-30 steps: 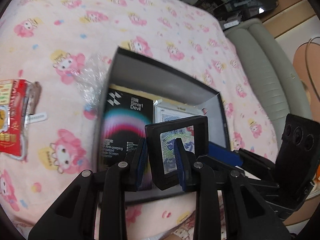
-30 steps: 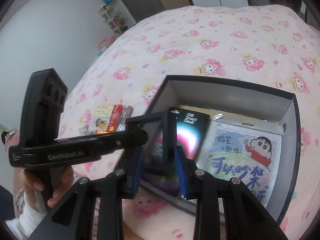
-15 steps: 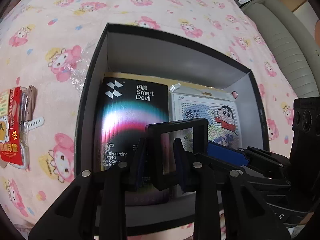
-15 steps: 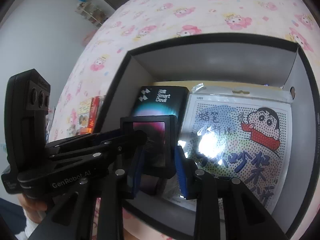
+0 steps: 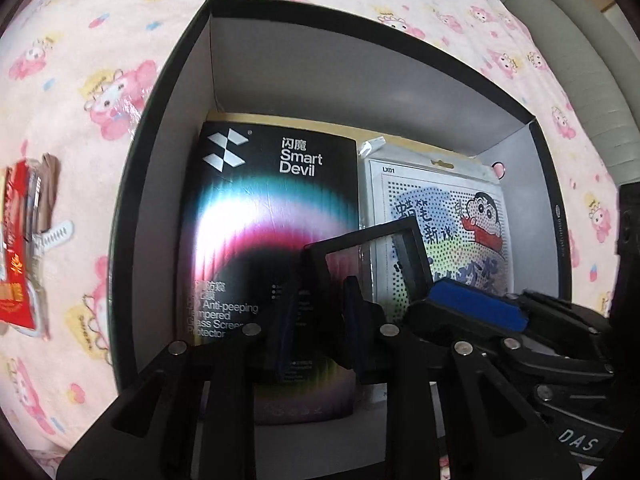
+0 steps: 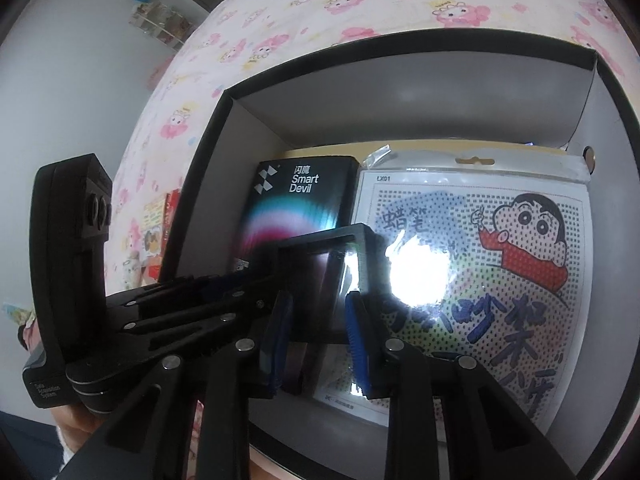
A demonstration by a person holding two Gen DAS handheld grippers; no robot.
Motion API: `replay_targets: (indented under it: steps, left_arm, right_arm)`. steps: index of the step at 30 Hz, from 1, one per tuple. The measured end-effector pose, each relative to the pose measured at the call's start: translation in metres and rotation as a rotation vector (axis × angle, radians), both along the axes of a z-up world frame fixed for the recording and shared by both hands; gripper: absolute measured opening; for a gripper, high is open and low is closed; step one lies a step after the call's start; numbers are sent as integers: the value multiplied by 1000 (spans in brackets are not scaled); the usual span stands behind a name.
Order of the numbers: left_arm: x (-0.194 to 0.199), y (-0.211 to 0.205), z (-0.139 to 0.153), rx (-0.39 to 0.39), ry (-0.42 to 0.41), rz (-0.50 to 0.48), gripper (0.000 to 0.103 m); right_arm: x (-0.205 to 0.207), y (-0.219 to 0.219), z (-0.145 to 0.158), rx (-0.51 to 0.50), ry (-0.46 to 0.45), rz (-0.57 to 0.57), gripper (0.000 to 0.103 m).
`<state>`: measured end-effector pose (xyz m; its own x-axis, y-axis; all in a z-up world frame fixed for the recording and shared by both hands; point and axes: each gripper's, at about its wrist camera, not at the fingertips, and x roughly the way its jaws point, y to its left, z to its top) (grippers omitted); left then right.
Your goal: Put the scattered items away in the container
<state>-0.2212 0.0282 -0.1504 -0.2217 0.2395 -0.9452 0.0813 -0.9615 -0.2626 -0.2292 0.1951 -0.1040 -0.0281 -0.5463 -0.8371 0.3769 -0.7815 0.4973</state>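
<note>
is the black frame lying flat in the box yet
No: the black frame is tilted above the box, gripped by both tongs.

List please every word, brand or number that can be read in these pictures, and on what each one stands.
"闪魔 Smart Devil", then partly hidden "Anti-peeping Tempered Glass Screen Protector": black screen protector box in the container.
"LX01" and "蜡笔", with more large Chinese characters below: cartoon dot sheet.
"DAS": right tongs' body, rest cut off.
"Data Acquisition System", tiny and uncertain: left tongs' body.
Red packet on the bedspread: print too blurred to read.
</note>
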Motion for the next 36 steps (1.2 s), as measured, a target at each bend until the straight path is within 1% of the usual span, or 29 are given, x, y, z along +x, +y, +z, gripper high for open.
replay_targets:
  steps: [2,4,5,6,7,9,10,12,13,14,17,19,21,23,24,25,26,27,29,31,33,34,36]
  left_arm:
    - [2,6,8,-35,31,-24,23]
    - [5,14,17,-34,75,-59,28]
    - [5,17,20,-31,84,-72,32]
    - [4,19,20,-33,87,-83,33]
    - [2,23,20,-44,86,-99,33]
    - [-6,32,19,-68,85,-124,33]
    - [-8,36,16,-78,76,-140,33]
    - [-12,38,8,-96,43,-156,33]
    - [-14,40,2,-116,14,-158,33]
    - [-14,40,1,-126,6,-151,35]
    - [-14,36,3,-151,-17,-126,35]
    - [-13,32,5,-203,-21,-125,36]
    - [-9,28,7,-239,-23,-126,39]
    - [-5,20,9,-273,-26,-117,39]
    - [-2,16,9,-277,-26,-112,33]
    - [0,11,9,-255,-30,-107,32]
    - [1,9,10,-240,-31,-105,32]
    - [2,7,11,-227,-27,-103,31]
    - [4,7,18,-216,18,-97,31]
    - [6,8,26,-202,62,-100,31]
    - [5,11,31,-147,83,-106,31]
    - [5,15,31,-110,87,-125,31]
    - [4,30,26,-81,84,-158,31]
  right_arm:
    - [2,1,9,18,44,-10,25]
    - [4,6,19,40,98,-33,25]
    - [5,11,25,51,131,-53,25]
    - [5,14,29,68,162,-73,25]
    - [5,19,32,113,205,-104,25]
    - [1,24,34,193,253,-147,25]
    - [-1,27,34,214,265,-165,25]
    - [-9,31,32,208,254,-192,25]
    - [-12,32,30,202,240,-200,25]
    - [-15,32,27,201,223,-204,25]
    - [-17,26,15,218,197,-194,25]
    - [-17,22,10,224,187,-178,25]
    - [-15,21,8,193,163,-165,25]
    - [-15,15,-2,112,83,-144,25]
    - [-13,13,-6,86,48,-128,25]
    - [-11,9,-10,83,29,-114,25]
    - [-10,6,-12,103,39,-109,25]
    - [-9,4,-12,138,65,-108,25]
    - [-7,4,-7,210,138,-119,25]
    - [-6,7,-2,237,176,-140,25]
    - [-7,11,0,259,194,-167,25]
    - [-6,13,2,305,232,-185,25]
    - [-7,14,6,362,282,-207,25]
